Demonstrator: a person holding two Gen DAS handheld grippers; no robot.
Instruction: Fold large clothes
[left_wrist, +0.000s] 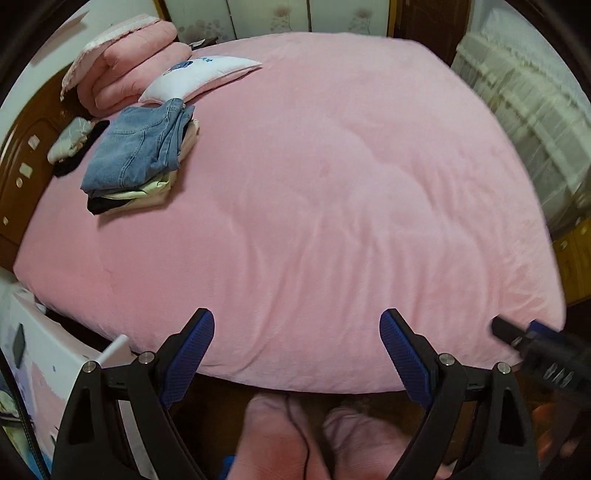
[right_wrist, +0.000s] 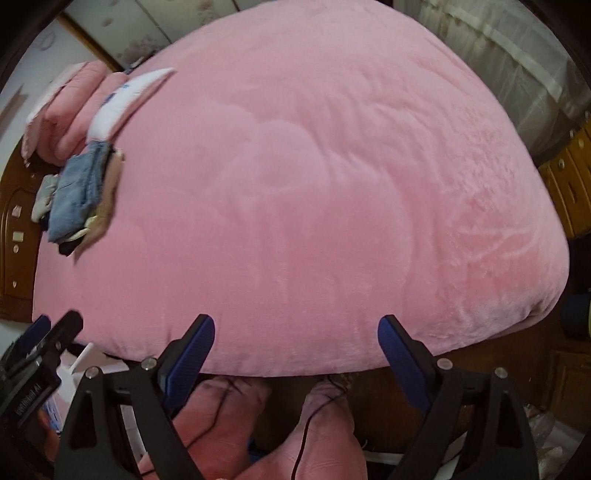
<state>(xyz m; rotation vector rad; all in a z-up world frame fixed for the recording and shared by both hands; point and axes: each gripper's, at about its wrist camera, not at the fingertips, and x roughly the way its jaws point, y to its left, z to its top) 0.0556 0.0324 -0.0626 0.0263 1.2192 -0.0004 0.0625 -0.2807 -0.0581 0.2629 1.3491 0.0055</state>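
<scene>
From the left wrist, the left gripper (left_wrist: 297, 330) is hanging wide and empty above the near edge of the pink bed (left_wrist: 332, 184); folded jeans (left_wrist: 142, 147) are topping a stack at the far left. From the right wrist, the right gripper (right_wrist: 295, 332) is likewise gaping empty. The stack (right_wrist: 79, 199) is looking blurred, possibly leaning; a careless brush could topple it.
</scene>
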